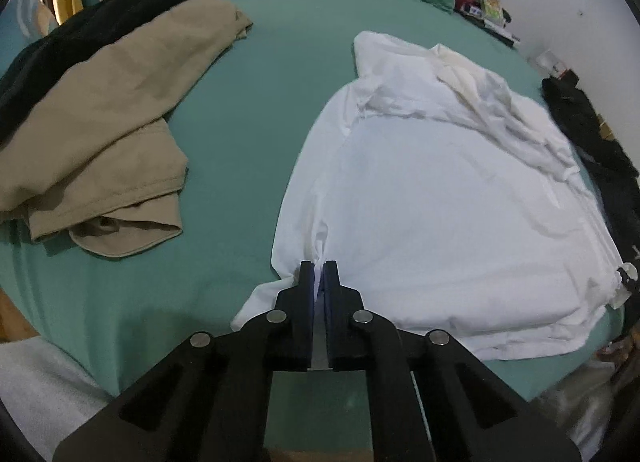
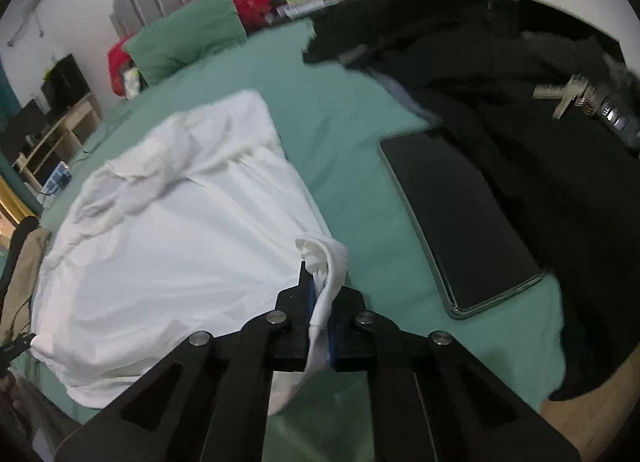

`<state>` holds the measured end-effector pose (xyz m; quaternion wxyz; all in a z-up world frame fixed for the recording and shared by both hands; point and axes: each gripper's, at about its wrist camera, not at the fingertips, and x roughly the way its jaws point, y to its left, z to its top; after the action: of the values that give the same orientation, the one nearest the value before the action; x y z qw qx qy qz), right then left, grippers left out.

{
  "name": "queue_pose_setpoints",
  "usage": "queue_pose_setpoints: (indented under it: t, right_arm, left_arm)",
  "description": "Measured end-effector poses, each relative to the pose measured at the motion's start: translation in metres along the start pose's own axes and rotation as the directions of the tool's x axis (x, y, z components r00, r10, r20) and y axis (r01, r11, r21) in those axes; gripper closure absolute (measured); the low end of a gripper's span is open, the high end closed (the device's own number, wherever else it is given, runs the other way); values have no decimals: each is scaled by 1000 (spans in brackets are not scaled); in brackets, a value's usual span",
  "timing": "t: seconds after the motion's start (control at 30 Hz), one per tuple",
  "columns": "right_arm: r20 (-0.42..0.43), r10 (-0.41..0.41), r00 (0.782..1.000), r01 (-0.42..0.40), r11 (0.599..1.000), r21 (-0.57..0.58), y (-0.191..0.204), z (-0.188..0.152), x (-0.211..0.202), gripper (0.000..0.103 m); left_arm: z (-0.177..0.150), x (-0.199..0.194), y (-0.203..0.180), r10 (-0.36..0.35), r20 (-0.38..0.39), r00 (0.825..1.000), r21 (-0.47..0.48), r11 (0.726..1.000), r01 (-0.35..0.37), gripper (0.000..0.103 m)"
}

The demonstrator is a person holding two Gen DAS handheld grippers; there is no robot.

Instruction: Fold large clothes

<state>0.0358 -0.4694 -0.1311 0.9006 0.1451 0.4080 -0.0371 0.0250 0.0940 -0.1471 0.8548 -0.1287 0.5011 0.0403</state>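
The large white cotton garment (image 1: 440, 189) lies spread nearly flat on the bed's green sheet (image 1: 248, 101), its rumpled collar end away from the person and its hem towards them. It looks light, thin and limp, so it will likely sag and crease wherever it is unsupported; the near corners of the hem seem the sensible places to hold. The left claw (image 1: 319, 268) is closed tight on a pinch of white cloth at the near left corner, and the right claw (image 2: 320, 282) is likewise clamped on a bunched fold at the near right corner. Beside the garment to the left lies a loosely folded tan cloth garment (image 1: 108, 129) over a black one (image 1: 80, 29). To the right rest a flat dark tablet (image 2: 460, 221) and a heap of black clothing (image 2: 520, 81). A green pillow (image 2: 188, 33) sits at the head.
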Motion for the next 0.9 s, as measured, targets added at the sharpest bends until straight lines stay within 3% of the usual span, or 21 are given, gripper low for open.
queue_pose_setpoints:
  t: [0.33,0.67,0.9]
  right_arm:
    - [124,16,992,-24,998,65,-8,-4,-63,99]
    - [226,30,974,-29,1000,-6,11,-1,-120,99]
    - [290,54,955,-37,997,-64,20,16,-133,99]
  left_arm:
    - [4,-68,9,-62,126,990,-15,998,64,99]
    - [3,-138,26,-130,206,970,-63,987,145,99]
    - [24,-152,18,-161,256,953,-38,984,176,99]
